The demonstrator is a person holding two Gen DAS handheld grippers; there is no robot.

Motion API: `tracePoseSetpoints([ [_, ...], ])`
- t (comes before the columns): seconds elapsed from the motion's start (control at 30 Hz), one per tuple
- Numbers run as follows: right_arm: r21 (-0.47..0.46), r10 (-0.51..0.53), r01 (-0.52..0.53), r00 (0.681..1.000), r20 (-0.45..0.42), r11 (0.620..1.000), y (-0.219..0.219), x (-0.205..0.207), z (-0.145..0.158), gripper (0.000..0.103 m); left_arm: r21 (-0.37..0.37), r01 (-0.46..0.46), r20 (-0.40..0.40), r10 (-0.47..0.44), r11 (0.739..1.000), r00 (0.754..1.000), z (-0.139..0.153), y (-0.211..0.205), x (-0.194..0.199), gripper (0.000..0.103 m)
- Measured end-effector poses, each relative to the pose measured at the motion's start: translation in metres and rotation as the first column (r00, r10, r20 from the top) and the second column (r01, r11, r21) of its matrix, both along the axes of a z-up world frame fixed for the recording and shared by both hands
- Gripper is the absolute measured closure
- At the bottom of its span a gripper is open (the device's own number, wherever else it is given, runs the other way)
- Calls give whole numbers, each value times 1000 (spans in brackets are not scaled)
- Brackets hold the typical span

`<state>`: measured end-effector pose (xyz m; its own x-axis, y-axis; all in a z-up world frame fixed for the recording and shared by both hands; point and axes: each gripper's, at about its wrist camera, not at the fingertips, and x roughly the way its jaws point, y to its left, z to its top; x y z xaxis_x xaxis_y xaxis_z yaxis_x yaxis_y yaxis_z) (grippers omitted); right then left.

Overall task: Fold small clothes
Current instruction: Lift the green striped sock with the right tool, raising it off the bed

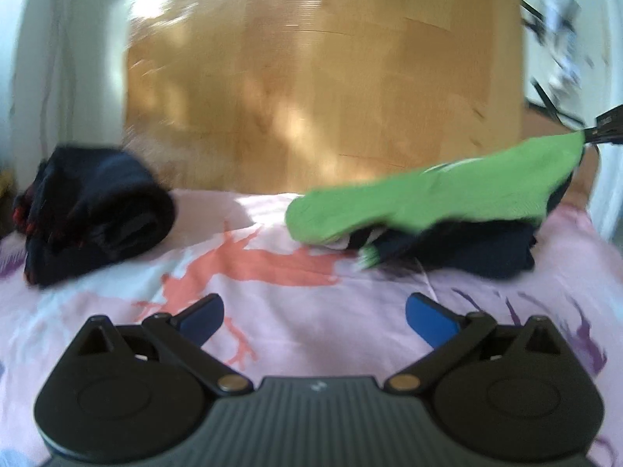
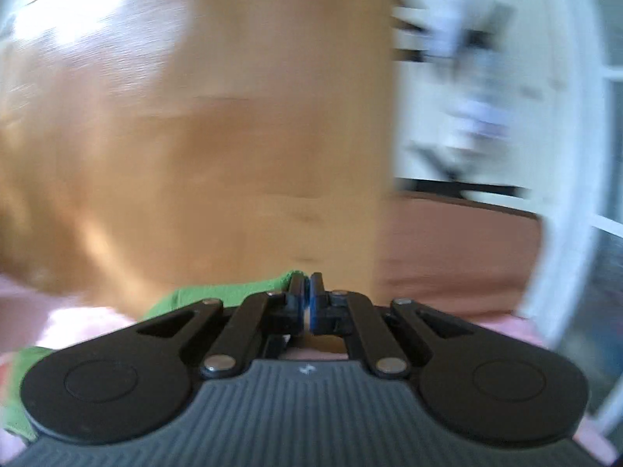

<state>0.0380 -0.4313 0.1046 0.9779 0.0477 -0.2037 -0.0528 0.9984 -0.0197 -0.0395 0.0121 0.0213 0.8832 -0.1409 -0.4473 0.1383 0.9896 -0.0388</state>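
A bright green sock (image 1: 428,198) hangs stretched from its right end over a heap of dark navy clothes (image 1: 467,249) on the pink patterned sheet (image 1: 272,311). My right gripper (image 1: 592,134) pinches that raised end at the right edge of the left wrist view. In the right wrist view my right gripper (image 2: 308,292) is shut, with the green sock (image 2: 218,295) trailing down to the left below it. My left gripper (image 1: 313,313) is open low over the sheet, nothing between its blue pads (image 1: 204,319).
A rolled dark bundle with red stitching (image 1: 89,210) lies at the left on the sheet. A wooden headboard (image 1: 323,78) rises behind the bed. A white wall and a black rack (image 1: 553,39) stand at the far right.
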Motion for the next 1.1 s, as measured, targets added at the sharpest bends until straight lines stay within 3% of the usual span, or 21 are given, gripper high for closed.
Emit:
tracePoseSetpoints([
  [0.1, -13, -82, 82, 993, -86, 997, -48, -1, -16, 98, 136, 67, 50, -74, 989, 996, 5, -24, 4, 0],
  [0.17, -44, -89, 84, 986, -138, 996, -63, -7, -30, 97, 228, 100, 80, -122, 968, 989, 7, -36, 10, 0],
  [0.27, -91, -39, 27, 990, -134, 995, -68, -30, -49, 93, 350, 135, 108, -183, 927, 977, 6, -49, 23, 1],
  [0.33, -158, 17, -35, 993, -116, 987, -61, -48, -60, 84, 434, 152, 98, -214, 888, 972, 1, -55, 30, 2],
  [0.4, -229, 70, -87, 994, -80, 969, -47, -60, -65, 64, 492, 187, 66, -251, 850, 966, -4, -57, 36, 5],
  [0.43, -265, 104, -119, 992, -69, 957, -41, -66, -70, 61, 510, 201, 59, -267, 836, 962, -6, -57, 36, 5],
  [0.5, -361, 169, -179, 984, -58, 915, -28, -73, -77, 59, 578, 228, 52, -314, 784, 948, -11, -58, 33, 5],
  [0.6, -538, 239, -233, 969, -60, 810, -9, -81, -96, 57, 678, 246, 24, -355, 693, 935, -22, -59, 31, 5],
  [0.67, -637, 263, -255, 961, -84, 727, -2, -80, -111, 57, 709, 261, 1, -371, 655, 929, -27, -60, 34, 5],
  [0.73, -687, 281, -277, 953, -110, 671, -1, -72, -118, 57, 713, 291, -11, -405, 638, 914, -28, -60, 37, 5],
  [0.83, -728, 307, -302, 943, -132, 615, 3, -66, -126, 57, 735, 315, -18, -447, 600, 894, -28, -63, 42, 5],
  [0.9, -728, 322, -313, 937, -133, 610, 7, -59, -126, 57, 743, 320, -23, -455, 587, 890, -29, -69, 49, 5],
  [0.97, -699, 349, -340, 927, -138, 629, 14, -57, -123, 59, 730, 329, -29, -455, 599, 890, -28, -73, 55, 5],
  [1.07, -610, 407, -382, 907, -105, 694, 22, -67, -102, 92, 706, 349, -27, -469, 616, 883, -27, -78, 53, 5],
  [1.1, -578, 415, -383, 906, -82, 721, 22, -69, -94, 93, 704, 354, -22, -480, 616, 877, -26, -81, 48, 5],
])
